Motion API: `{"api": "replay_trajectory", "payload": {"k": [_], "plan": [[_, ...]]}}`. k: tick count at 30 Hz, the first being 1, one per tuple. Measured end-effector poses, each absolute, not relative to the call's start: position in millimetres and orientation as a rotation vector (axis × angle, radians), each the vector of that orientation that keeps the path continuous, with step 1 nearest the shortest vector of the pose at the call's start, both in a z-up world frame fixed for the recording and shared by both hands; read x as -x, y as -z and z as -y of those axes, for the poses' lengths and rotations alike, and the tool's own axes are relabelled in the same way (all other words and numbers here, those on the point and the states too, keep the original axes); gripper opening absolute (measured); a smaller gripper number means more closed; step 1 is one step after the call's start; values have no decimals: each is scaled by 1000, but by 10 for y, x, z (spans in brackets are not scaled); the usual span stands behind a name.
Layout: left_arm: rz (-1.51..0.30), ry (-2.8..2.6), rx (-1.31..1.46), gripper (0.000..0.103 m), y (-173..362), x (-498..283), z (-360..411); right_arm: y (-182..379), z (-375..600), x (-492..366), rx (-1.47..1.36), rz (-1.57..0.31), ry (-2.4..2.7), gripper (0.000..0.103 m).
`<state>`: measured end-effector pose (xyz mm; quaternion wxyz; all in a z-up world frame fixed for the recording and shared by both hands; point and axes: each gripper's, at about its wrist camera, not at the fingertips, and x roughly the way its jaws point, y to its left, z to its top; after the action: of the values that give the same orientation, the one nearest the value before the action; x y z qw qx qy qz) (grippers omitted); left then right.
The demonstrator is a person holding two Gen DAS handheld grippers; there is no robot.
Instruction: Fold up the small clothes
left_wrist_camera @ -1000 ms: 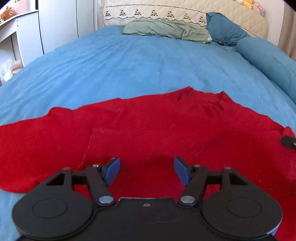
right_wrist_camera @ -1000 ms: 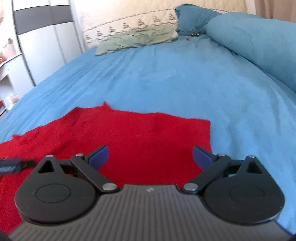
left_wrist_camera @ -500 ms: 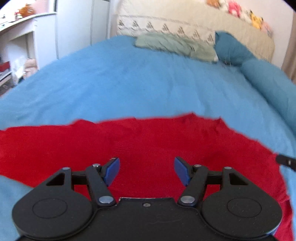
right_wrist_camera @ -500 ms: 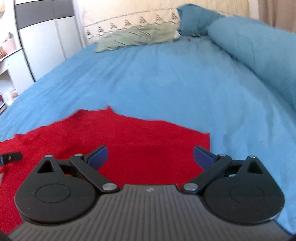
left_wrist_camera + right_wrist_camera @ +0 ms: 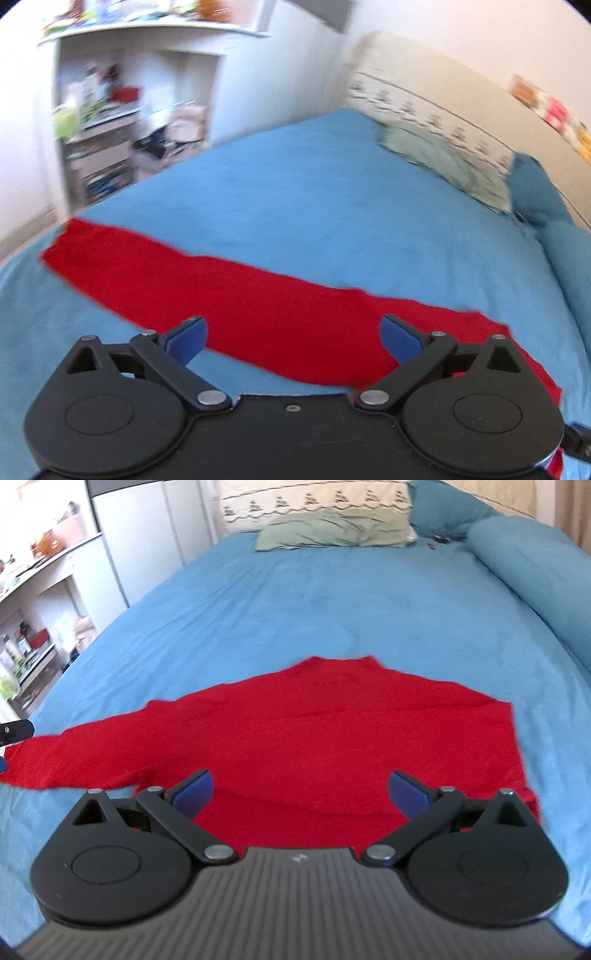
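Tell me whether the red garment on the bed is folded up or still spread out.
Mostly spread out. The red garment lies flat across the blue bedspread, one long sleeve stretched sideways; no compact folded stack shows.

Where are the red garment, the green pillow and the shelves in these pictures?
red garment (image 5: 332, 731), right wrist view, middle of the cloth.
green pillow (image 5: 332, 530), right wrist view, centre of its top.
shelves (image 5: 110, 122), left wrist view, a cluttered middle shelf.

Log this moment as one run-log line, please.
stage: between folds | red garment: flat on blue bedspread, unheld | left gripper: jaws opening, nothing between | right gripper: open, empty
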<state>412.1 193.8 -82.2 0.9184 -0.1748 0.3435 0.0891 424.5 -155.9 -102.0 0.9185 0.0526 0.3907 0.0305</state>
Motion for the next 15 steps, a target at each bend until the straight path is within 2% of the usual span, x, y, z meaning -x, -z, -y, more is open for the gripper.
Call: {"api": "replay_trajectory", "payload": {"k": [4,9,11,15], "plan": [[-698,-279,409,98,1022,-4061,-2618,1154,1149,-4203,-93,-836,-54,103],[-725,-359,498,78,1384,-4091,-3300,1345,838,-4130,-77,-864,-40,103],[-738,-381,533,64,1502,-4104,-3465,1412,775,-4100,-77,-869,-29,103],[-748,-411,572,54,1677,-4127,-3658,1512,694,-4084,-80,-884,-9,103]]}}
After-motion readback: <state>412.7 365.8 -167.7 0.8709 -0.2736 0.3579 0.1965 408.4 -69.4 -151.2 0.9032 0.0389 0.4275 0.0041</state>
